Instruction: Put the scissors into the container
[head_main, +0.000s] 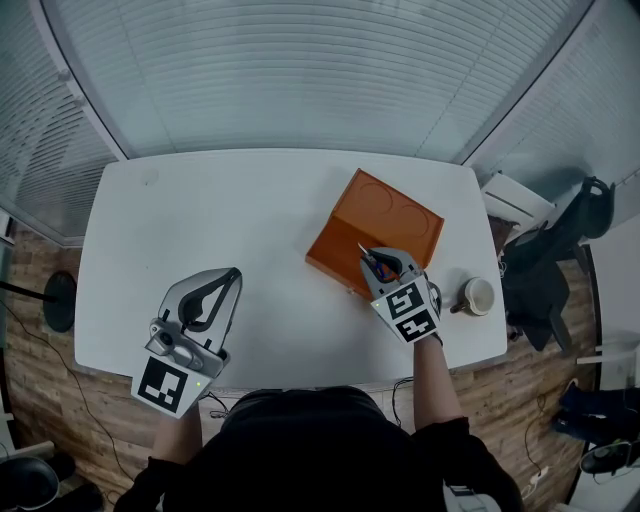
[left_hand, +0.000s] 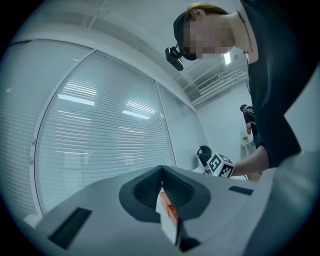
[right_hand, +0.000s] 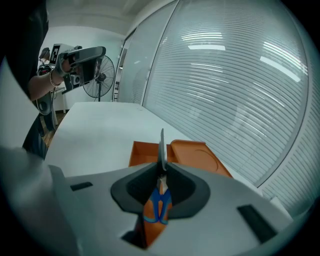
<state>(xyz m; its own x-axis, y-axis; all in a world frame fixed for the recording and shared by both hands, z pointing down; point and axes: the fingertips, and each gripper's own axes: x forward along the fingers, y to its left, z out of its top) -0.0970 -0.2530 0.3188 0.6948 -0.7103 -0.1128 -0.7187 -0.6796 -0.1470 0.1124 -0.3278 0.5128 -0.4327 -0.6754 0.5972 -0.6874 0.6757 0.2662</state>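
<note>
White table with rounded corners, mid-room. Horizontal blinds behind glass fill far wall and both angled sides. Bright light strips reflected across slats. Wood-plank floor around table. Black round stand base on floor at left. Dark chair draped with dark cloth at right. Standing fan beyond table end.

The bench is viewed steeply from overhead. Both gripper views are taken close behind the jaws, toward the blinds. The container, at 2 o'clock on the bench, is shared by the head and right gripper views.
</note>
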